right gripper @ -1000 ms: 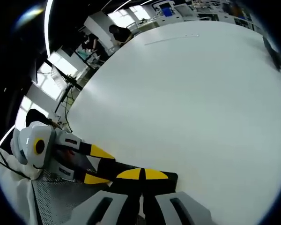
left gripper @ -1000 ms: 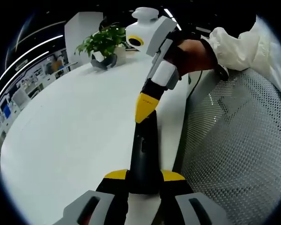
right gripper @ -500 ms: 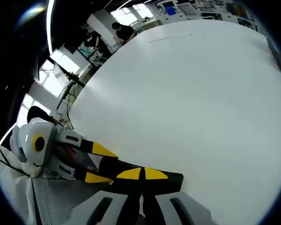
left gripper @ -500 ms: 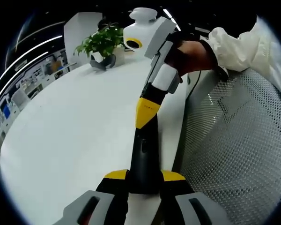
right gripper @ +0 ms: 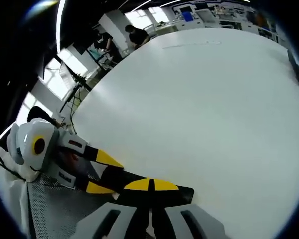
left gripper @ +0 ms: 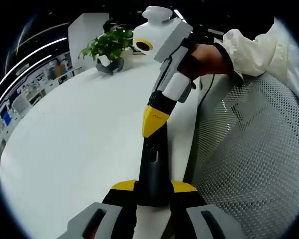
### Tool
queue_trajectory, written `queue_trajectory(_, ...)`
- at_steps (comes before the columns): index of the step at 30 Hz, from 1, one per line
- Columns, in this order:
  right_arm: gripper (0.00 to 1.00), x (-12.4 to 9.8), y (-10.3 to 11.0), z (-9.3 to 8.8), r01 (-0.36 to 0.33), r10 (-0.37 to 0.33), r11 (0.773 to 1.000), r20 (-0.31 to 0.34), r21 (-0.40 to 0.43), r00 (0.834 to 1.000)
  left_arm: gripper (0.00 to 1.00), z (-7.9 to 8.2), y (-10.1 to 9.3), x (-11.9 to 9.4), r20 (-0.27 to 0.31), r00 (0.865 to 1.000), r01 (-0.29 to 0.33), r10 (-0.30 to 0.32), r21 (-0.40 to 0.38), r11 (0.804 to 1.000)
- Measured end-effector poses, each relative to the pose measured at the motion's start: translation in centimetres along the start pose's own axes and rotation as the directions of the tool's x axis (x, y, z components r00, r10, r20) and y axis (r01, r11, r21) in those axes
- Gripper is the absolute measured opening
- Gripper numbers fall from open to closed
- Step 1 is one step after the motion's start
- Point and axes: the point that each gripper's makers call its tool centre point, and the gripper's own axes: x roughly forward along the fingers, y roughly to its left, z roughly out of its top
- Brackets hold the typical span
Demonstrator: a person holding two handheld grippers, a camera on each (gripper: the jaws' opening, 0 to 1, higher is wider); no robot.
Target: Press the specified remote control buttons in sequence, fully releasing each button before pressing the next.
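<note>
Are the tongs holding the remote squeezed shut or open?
Shut on it: the left tongs pinch the dark remote between their yellow tips, no gap showing.

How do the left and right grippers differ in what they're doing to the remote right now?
The left gripper clamps the dark remote control between its fingers at one end; the right gripper has its fingers shut together, its tip down on the remote's face. The left lies along the remote; the right comes down at a slant. Both have yellow-tipped fingers.
</note>
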Motion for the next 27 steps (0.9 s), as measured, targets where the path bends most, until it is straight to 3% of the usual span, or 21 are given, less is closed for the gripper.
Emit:
queue_trajectory(12,0.0,-0.8,-0.24,-0.49,0.018,-0.016,0.999,-0.058,0.033,0.998,0.24,0.0,0.05,0.09,-0.01,1.0,0.0,0.0,-0.006,1.0)
queue_trajectory(23,0.0,-0.86,-0.23,-0.64,-0.004,0.006,0.999,-0.043,0.053,0.999,0.25,0.08,0.07,0.15,-0.002,1.0,-0.005,0.005,-0.013,1.0)
queue_trajectory(27,0.0,-0.74,-0.04,-0.63,0.014,-0.013,1.0,-0.056,0.021,0.998,0.25,0.08,0.08,0.15,0.0,1.0,-0.005,0.005,-0.015,1.0)
